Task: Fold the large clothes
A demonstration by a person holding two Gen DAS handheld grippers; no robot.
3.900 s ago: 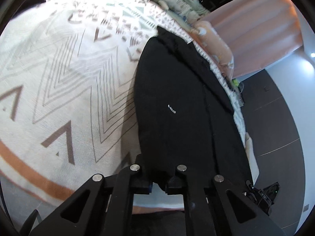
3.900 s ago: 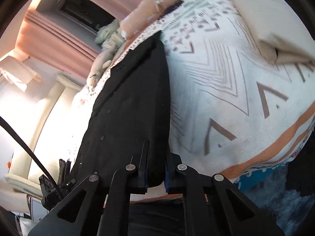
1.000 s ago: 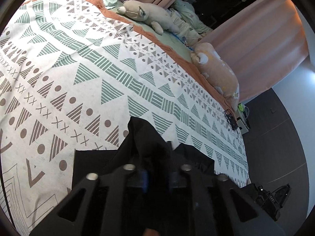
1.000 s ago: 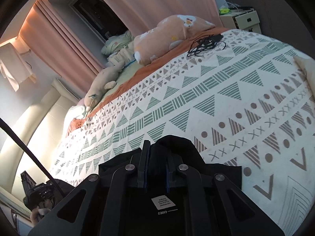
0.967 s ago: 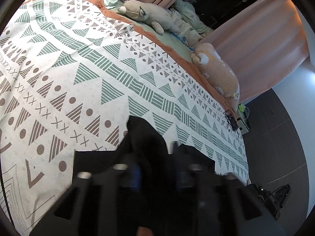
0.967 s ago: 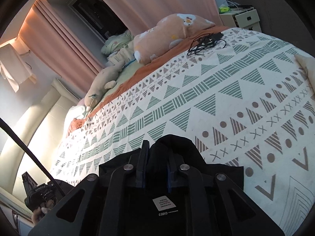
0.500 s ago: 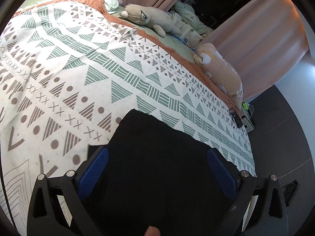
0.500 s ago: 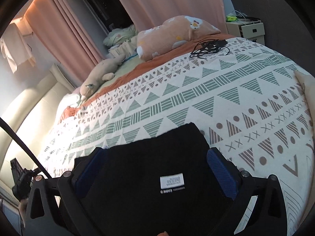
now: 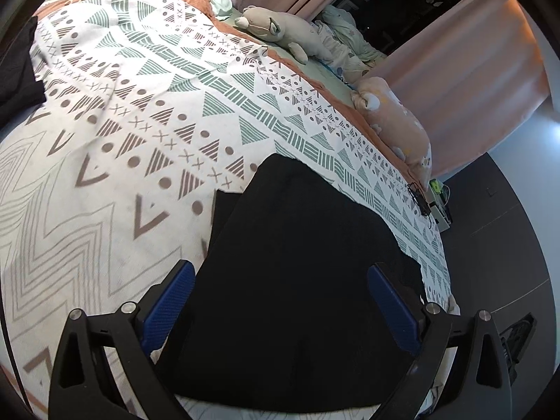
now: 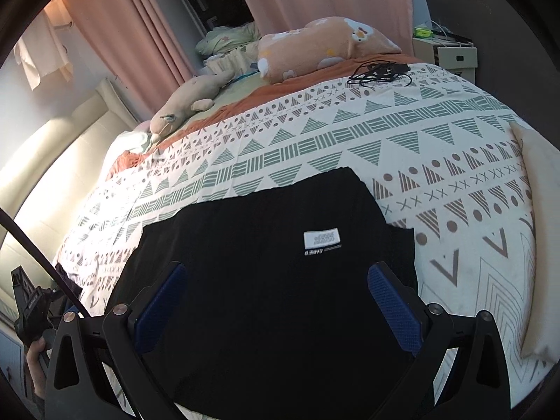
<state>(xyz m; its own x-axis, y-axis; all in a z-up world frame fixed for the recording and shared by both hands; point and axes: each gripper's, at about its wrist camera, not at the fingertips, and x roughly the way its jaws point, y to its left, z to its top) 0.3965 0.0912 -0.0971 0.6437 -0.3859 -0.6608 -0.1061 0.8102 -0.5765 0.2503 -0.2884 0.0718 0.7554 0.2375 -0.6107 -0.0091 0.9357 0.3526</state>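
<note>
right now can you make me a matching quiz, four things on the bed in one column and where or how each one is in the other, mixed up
Column one:
1. black garment
2. white label
3. peach plush pillow
4. black cable tangle

Column two:
a. against the pink curtain at the far side of the bed
b. on the patterned blanket near the nightstand
c. folded flat, below both open claws
d. sewn on the black fabric

Pairs: 1-c, 2-d, 3-a, 4-b

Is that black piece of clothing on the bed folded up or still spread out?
Folded. The black garment lies as a compact block on the patterned bedspread, an under layer's corner poking out beside its white label. Both claws are open, holding nothing.
</note>
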